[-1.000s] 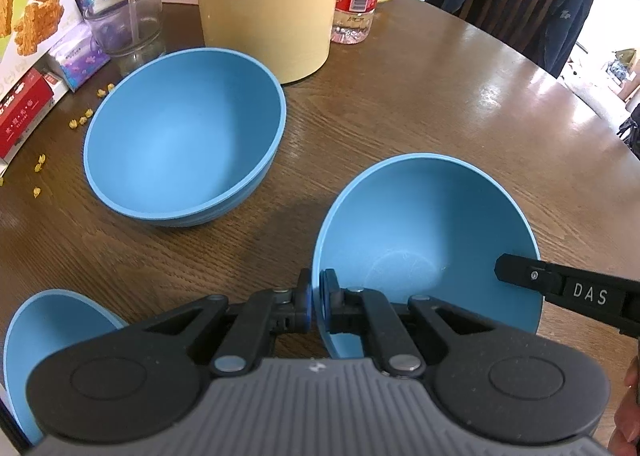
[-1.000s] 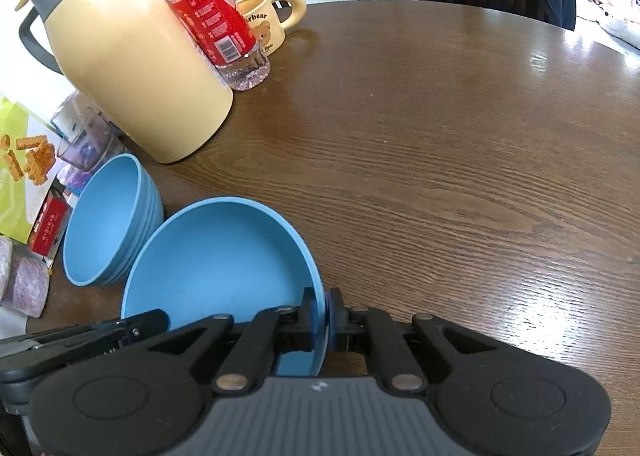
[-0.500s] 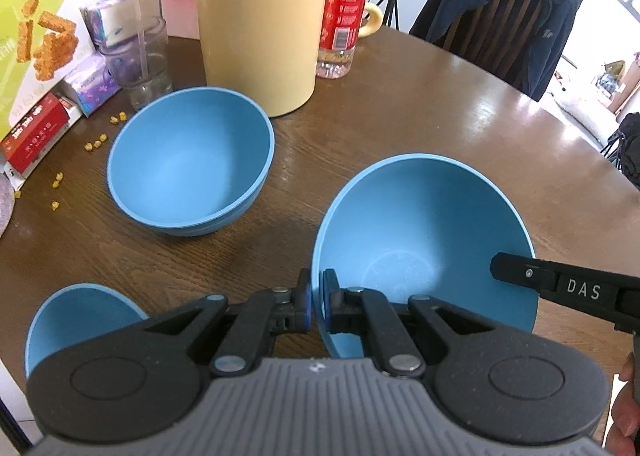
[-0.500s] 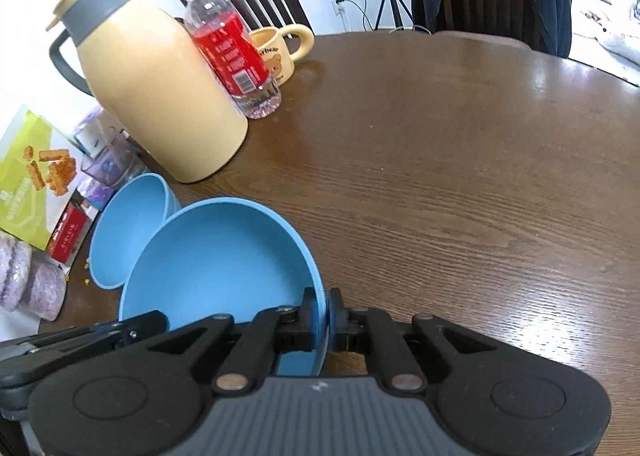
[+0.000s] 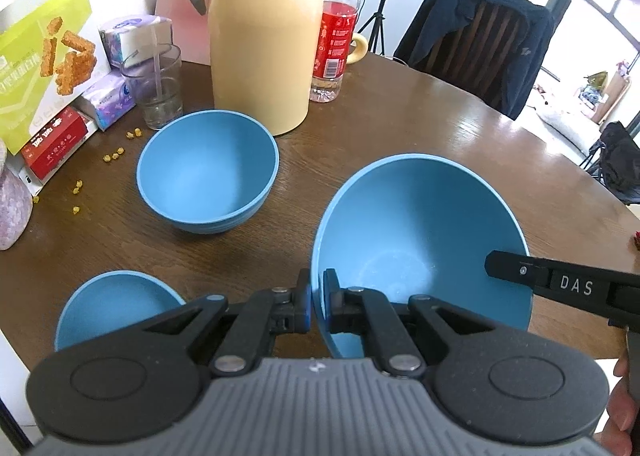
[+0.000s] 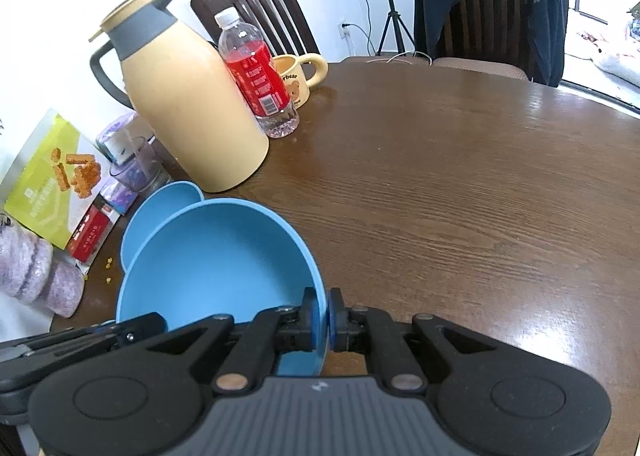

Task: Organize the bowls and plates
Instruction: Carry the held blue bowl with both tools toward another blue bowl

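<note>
I hold one blue bowl (image 5: 424, 232) off the table between both grippers. My left gripper (image 5: 316, 302) is shut on its near left rim. In the right wrist view my right gripper (image 6: 322, 316) is shut on the right rim of the same bowl (image 6: 216, 260). The right gripper's finger (image 5: 520, 270) reaches in over the bowl's far side in the left wrist view. A stack of blue bowls (image 5: 208, 182) stands on the brown table (image 5: 400, 128), partly hidden behind the held bowl in the right wrist view. Another blue bowl (image 5: 116, 304) sits at the near left edge.
A tall yellow thermos jug (image 5: 264, 36), a red-labelled bottle (image 5: 336, 44), a yellow mug (image 6: 298, 76) and a glass (image 5: 158, 92) stand at the back. Snack boxes (image 5: 44, 72), tissue packs and crumbs (image 5: 114, 155) lie left. Chairs (image 6: 488, 4) ring the far side.
Both grippers have risen together with the bowl in them. The table, the stacked bowls and the jug now look smaller and farther below.
</note>
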`<state>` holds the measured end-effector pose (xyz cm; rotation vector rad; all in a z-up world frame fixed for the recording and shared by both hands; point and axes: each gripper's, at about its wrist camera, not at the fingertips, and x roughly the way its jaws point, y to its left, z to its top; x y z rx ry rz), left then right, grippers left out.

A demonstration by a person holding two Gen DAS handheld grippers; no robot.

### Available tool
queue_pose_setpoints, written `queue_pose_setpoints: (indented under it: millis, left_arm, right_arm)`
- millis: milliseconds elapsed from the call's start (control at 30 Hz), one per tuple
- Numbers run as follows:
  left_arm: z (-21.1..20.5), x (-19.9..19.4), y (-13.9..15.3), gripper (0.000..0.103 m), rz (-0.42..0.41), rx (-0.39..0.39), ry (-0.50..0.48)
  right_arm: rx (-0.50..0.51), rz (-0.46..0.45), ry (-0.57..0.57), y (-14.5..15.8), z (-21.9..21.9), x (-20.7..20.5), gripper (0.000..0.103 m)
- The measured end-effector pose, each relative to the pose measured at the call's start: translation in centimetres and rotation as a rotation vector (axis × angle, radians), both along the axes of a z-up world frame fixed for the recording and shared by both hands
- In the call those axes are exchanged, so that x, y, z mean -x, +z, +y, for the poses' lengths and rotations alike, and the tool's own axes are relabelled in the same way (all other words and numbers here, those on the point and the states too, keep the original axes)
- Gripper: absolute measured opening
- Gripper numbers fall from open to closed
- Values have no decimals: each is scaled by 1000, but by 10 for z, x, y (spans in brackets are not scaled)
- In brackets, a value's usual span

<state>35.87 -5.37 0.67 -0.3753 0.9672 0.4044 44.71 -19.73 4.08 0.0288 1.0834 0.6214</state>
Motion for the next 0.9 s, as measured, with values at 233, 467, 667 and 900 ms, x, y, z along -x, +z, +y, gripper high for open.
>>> queue_pose_setpoints:
  millis: [233,467,667,900]
  left_arm:
    - [2,24,11,6,-21,-3,-22]
    - [10,52,21,7,-35,-14,-23]
    - [22,75,28,7,-45,-21,-4]
    - [36,100,34,7,-52,-27,25]
  right_arm:
    - [8,-22,-13,15,1,29,6]
    - [1,-33,-11,23,10,55,6]
    - [-6,-40,6,29,22,76,6]
    - [-9,-50,34,37,42,96,6]
